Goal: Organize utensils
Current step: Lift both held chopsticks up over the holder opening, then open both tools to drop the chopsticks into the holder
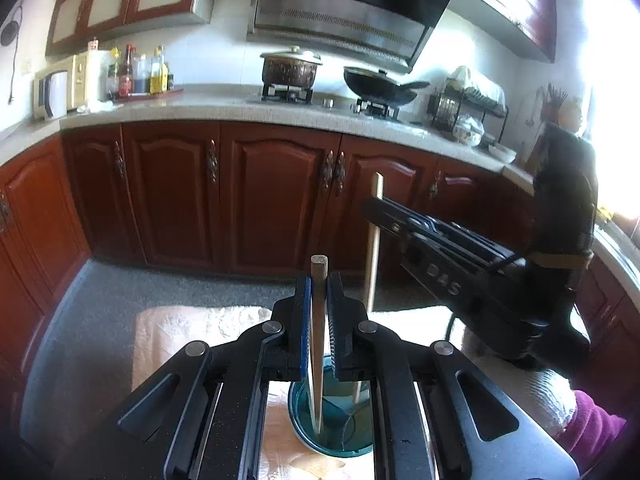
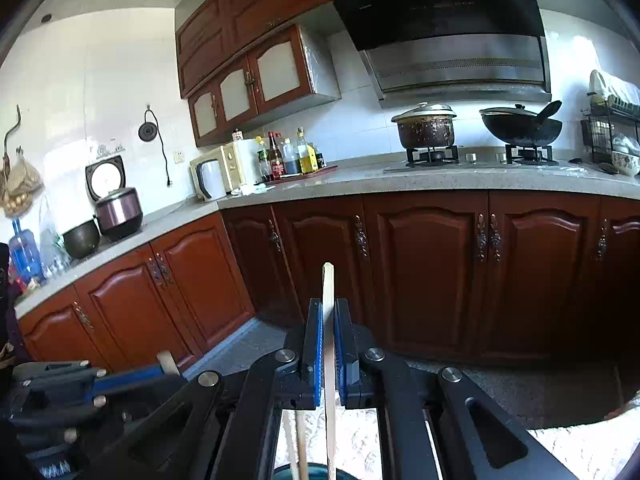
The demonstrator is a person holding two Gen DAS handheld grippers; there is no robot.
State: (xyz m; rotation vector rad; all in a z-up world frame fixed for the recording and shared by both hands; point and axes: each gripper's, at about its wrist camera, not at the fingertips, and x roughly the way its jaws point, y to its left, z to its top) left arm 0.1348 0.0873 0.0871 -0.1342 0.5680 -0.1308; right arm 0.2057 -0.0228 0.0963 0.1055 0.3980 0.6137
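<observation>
My left gripper (image 1: 319,280) is shut on a wooden chopstick (image 1: 318,340) that stands upright, its lower end inside a teal cup (image 1: 304,436) just below the fingers. To the right, my right gripper (image 1: 372,208) is shut on a second chopstick (image 1: 374,248), which slants down toward the same cup. In the right wrist view the right gripper (image 2: 328,308) pinches that thin chopstick (image 2: 328,280) between blue pads, with the cup's rim (image 2: 280,470) at the bottom edge. The left gripper (image 2: 160,372) shows at lower left. Another stick (image 2: 300,440) stands beside it.
The cup stands on a white patterned cloth (image 1: 180,332). Beyond are red-brown cabinets (image 1: 276,196) under a grey counter (image 1: 224,108) with a pot (image 1: 290,68), a wok (image 1: 380,84), bottles (image 1: 136,72), a microwave (image 1: 60,88) and a dish rack (image 1: 464,108). A magenta sleeve (image 1: 596,428) is at lower right.
</observation>
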